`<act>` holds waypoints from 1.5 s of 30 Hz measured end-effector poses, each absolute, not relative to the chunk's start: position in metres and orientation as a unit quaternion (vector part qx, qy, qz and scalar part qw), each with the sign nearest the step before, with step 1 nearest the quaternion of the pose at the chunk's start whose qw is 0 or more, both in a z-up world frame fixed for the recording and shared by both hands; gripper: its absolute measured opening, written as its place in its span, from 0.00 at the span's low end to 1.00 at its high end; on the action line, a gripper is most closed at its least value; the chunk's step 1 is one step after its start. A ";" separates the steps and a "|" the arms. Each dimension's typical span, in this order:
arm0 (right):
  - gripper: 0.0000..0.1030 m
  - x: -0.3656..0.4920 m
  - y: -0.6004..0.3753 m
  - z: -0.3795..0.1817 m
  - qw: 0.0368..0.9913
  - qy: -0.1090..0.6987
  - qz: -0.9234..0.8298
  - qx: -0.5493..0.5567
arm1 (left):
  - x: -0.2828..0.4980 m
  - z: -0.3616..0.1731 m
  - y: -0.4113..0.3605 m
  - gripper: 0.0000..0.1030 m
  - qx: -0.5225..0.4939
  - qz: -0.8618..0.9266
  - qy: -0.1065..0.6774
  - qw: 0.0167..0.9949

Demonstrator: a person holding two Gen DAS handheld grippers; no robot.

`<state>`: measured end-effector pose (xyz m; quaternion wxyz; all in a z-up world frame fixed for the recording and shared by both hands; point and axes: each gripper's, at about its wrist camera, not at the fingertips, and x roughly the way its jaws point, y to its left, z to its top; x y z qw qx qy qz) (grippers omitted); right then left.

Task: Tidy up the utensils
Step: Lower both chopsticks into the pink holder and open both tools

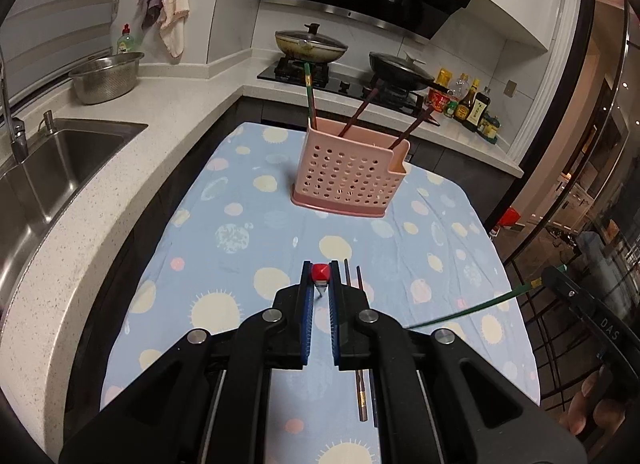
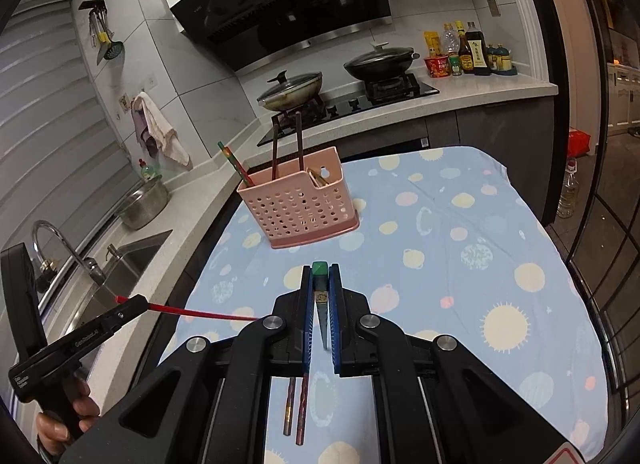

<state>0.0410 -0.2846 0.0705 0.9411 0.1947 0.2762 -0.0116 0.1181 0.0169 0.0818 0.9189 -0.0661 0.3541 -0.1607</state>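
Observation:
A pink perforated utensil holder (image 1: 348, 172) stands on the blue planet-print cloth (image 1: 248, 240) and holds three chopsticks; it also shows in the right wrist view (image 2: 298, 206). My left gripper (image 1: 321, 276) is shut on a red chopstick (image 1: 321, 273), seen end-on; its length shows in the right wrist view (image 2: 204, 314). My right gripper (image 2: 320, 274) is shut on a green chopstick (image 2: 319, 269), whose length shows in the left wrist view (image 1: 472, 310). Two brown chopsticks (image 1: 362, 396) lie on the cloth under the grippers, also in the right wrist view (image 2: 296, 408).
A steel sink (image 1: 44, 184) with a tap lies to the left, with a steel colander (image 1: 106, 78) behind it. A hob with two lidded pans (image 1: 310, 46) and several sauce bottles (image 1: 468, 102) stand at the back. A glass door (image 1: 580, 192) is on the right.

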 end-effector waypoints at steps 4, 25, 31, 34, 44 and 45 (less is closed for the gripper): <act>0.07 0.048 -0.286 0.080 0.946 0.264 -0.008 0.190 | 0.128 0.095 0.015 0.07 -0.067 -0.163 0.341 0.923; 0.07 0.181 -0.308 0.187 0.968 0.146 0.027 0.202 | 0.234 0.214 -0.023 0.07 -0.055 -0.183 0.204 0.960; 0.07 0.236 -0.304 0.203 0.971 0.132 0.024 0.198 | 0.280 0.234 -0.034 0.07 -0.055 -0.175 0.178 0.967; 0.07 0.258 -0.302 0.200 0.971 0.138 0.021 0.193 | 0.305 0.230 -0.038 0.07 -0.054 -0.166 0.182 0.968; 0.07 0.309 -0.298 0.157 0.965 0.195 0.008 0.177 | 0.346 0.186 -0.049 0.07 -0.044 -0.156 0.218 0.962; 0.07 0.312 -0.297 0.152 0.964 0.201 0.005 0.176 | 0.348 0.182 -0.048 0.07 -0.045 -0.156 0.222 0.961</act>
